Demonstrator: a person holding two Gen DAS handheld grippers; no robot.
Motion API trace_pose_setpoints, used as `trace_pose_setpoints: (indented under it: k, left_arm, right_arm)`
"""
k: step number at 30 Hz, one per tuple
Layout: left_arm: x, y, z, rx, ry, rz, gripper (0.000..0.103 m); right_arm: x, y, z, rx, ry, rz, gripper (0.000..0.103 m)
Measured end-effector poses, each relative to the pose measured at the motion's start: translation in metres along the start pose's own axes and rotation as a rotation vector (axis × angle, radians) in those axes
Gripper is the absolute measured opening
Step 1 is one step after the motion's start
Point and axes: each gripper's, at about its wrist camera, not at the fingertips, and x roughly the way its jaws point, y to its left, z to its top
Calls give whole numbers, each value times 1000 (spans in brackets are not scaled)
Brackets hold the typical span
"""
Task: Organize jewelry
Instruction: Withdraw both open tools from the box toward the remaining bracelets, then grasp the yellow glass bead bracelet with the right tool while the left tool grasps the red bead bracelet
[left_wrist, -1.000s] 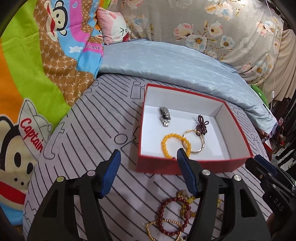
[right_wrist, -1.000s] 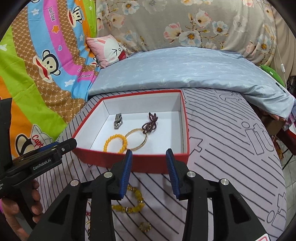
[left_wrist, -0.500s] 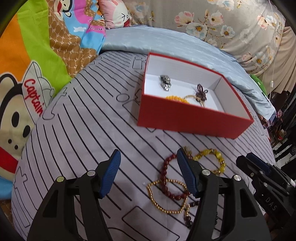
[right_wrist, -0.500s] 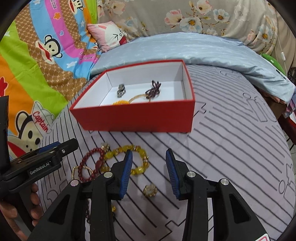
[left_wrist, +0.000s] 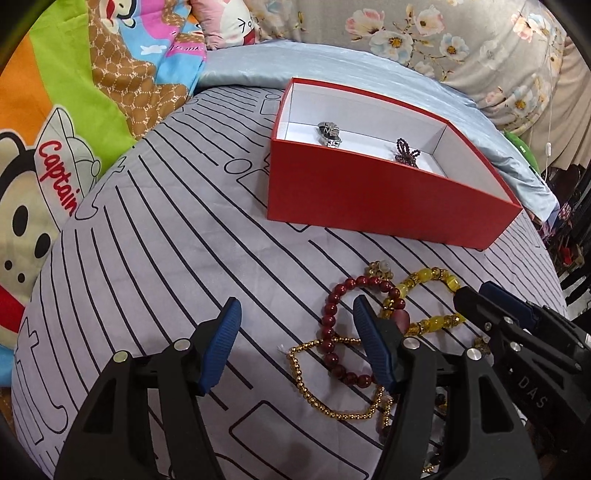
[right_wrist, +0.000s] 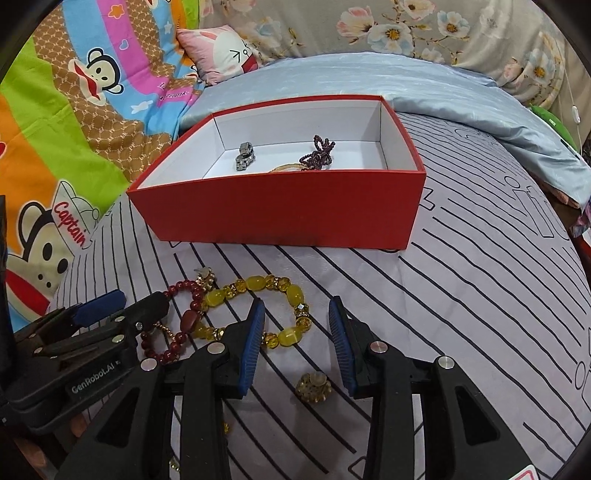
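A red box (left_wrist: 373, 199) (right_wrist: 280, 210) with a white inside stands on the striped bed cover. In it lie a silver piece (right_wrist: 245, 156), a dark purple beaded piece (right_wrist: 318, 152) and a gold bangle (right_wrist: 286, 168), partly hidden. In front of the box lie a dark red bead bracelet (left_wrist: 332, 325), a yellow bead bracelet (right_wrist: 258, 291), a thin gold bead chain (left_wrist: 306, 384) and a small gold earring (right_wrist: 313, 386). My left gripper (left_wrist: 295, 347) is open, low, just left of the red bracelet. My right gripper (right_wrist: 297, 343) is open over the earring and the yellow bracelet.
A pale blue quilt (right_wrist: 369, 77) lies behind the box, with a pink pillow (right_wrist: 221, 51) and a cartoon monkey blanket (left_wrist: 55, 147) at the left. A floral cover (left_wrist: 443, 40) lies at the back. The bed edge falls off at the right.
Both grippers have pulled back from over the box and dropped low toward the loose jewelry in front of it. Both stayed open and empty.
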Motion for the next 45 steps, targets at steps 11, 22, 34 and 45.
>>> trace_pose_setpoints:
  k: [11, 22, 34, 45]
  left_arm:
    - [4, -9, -3, 42, -32, 49, 60]
    - [8, -15, -3, 68, -23, 51, 69]
    - [8, -16, -3, 72, -22, 56, 69]
    - [10, -19, -3, 96, -13, 76, 70]
  right_arm:
    - [10, 9, -4, -29, 7, -20, 32]
    - [13, 10, -2, -23, 5, -38, 25]
    - [5, -13, -7, 14, -2, -97, 8]
    - [-8, -34, -20, 47, -7, -127, 9]
